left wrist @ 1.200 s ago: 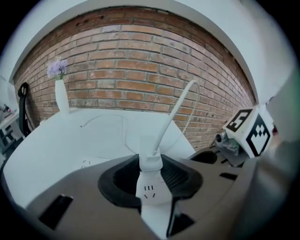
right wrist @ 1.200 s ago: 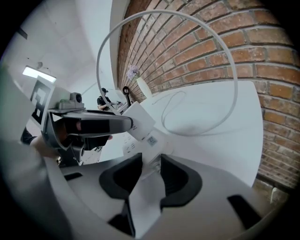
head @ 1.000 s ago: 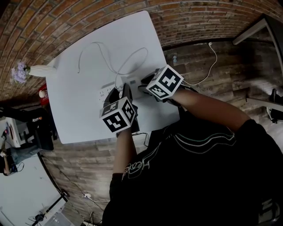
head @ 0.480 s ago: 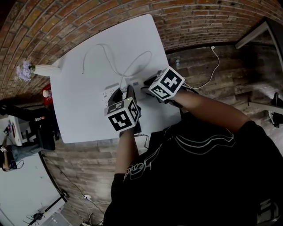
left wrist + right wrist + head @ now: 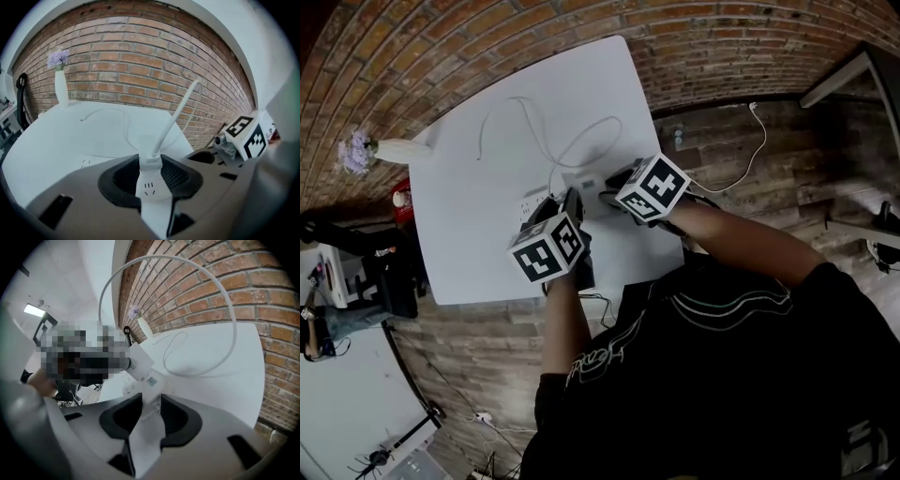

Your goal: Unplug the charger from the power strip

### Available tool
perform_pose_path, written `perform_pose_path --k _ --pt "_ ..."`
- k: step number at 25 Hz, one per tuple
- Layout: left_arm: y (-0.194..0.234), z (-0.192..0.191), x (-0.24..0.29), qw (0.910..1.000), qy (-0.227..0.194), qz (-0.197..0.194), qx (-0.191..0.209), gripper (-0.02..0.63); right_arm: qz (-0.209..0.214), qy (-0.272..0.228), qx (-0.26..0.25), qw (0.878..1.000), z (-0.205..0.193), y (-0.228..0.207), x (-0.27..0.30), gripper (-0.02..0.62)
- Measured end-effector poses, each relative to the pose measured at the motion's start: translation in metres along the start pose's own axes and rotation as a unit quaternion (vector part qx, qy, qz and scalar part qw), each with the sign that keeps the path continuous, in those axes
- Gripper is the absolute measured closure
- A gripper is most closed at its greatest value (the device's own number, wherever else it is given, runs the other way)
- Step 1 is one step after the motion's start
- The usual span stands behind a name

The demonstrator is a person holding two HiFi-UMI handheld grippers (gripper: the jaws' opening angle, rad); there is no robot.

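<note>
Charger (image 5: 150,161) upright in left tool (image 5: 150,174), cable (image 5: 176,117) rising.

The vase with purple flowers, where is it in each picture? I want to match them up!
Head view: the vase is at the far left, at the white table's corner.
Left gripper view: the vase is upper left, in front of the brick wall.
Right gripper view: the vase is tiny, just above the middle, by the bricks.
Shared landmark: the white cable looping over the table shows in all three.
</note>
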State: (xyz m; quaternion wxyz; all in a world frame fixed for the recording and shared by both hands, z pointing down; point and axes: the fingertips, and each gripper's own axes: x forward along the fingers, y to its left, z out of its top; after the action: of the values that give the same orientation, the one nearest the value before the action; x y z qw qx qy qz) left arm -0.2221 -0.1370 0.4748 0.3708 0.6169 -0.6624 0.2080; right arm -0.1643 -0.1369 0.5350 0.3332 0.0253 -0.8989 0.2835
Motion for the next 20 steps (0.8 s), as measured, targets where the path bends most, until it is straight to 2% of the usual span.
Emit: perform_pose_path --k 5,10,12,16,20 --pt "0.003 -0.004 -0.001 0.9997 0.004 0.008 0.021 0.469 -0.001 0.001 0.001 1.0 0.003 0.001 0.001 0.489" --pt "-0.006 -0.004 0.001 0.9971 -0.005 0.048 0.058 0.469 -0.009 0.002 -0.007 1.0 0.003 0.001 -0.001 0.489" --pt "-0.008 -0.005 0.001 0.9964 0.0 0.051 0.068 0.469 -0.006 0.002 -0.004 1.0 0.002 0.001 -0.001 0.489" --pt "0.006 0.015 -0.013 0.9996 -0.023 0.017 0.005 0.471 -0.001 0.003 0.001 1.0 0.002 0.0 -0.002 0.489" --pt "0.017 0.039 -0.035 0.9992 -0.034 0.014 0.015 0.471 -0.001 0.005 0.006 1.0 0.002 0.001 -0.002 0.489"
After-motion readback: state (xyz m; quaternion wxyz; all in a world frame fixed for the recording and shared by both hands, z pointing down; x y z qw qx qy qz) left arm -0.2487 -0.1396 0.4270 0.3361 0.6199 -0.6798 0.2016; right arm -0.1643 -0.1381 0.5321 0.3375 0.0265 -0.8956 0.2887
